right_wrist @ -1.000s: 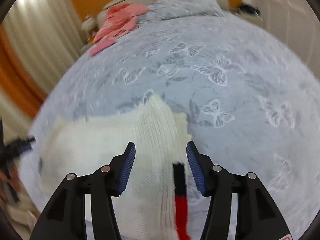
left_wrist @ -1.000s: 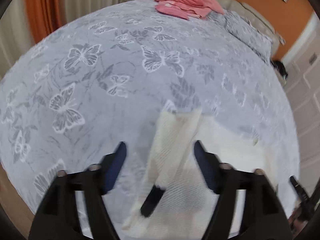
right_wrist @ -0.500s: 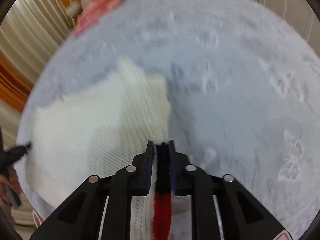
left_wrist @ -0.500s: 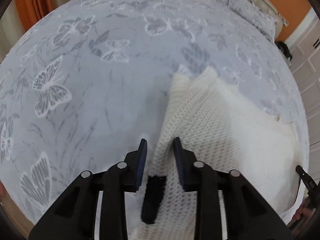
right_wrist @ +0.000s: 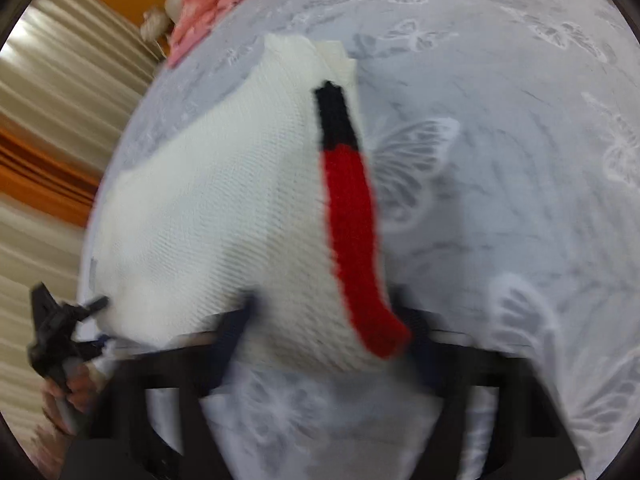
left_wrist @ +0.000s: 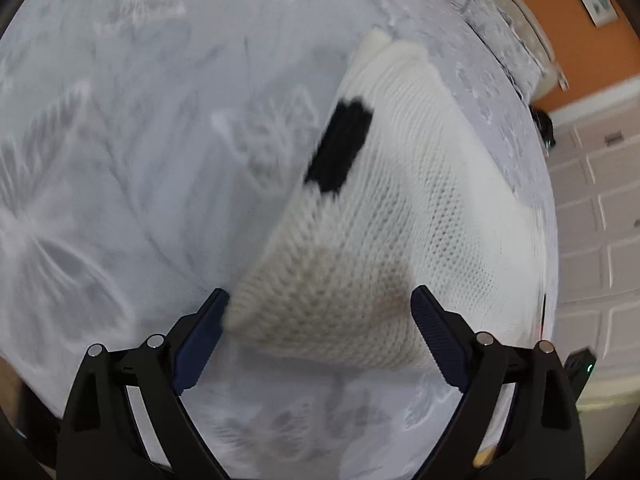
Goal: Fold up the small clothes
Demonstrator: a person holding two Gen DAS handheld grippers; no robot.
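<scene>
— Butterfly-print grey bedspread (left_wrist: 120, 160) fills both views. How do the left gripper (left_wrist: 320, 340)'s jaws stand?

— Spread wide, released, with the near folded edge of the white knitted garment (left_wrist: 420, 208) lying between them on the bed.

— And the right gripper (right_wrist: 328, 332)?

— Blurred, but its jaws stand apart too, the garment's red-and-black band (right_wrist: 352, 216) ending between them.

— Farther out?

— Pink clothes (right_wrist: 204, 4) lie near the bed's far edge, beside beige curtains (right_wrist: 60, 92) and an orange wall (left_wrist: 568, 40).
</scene>
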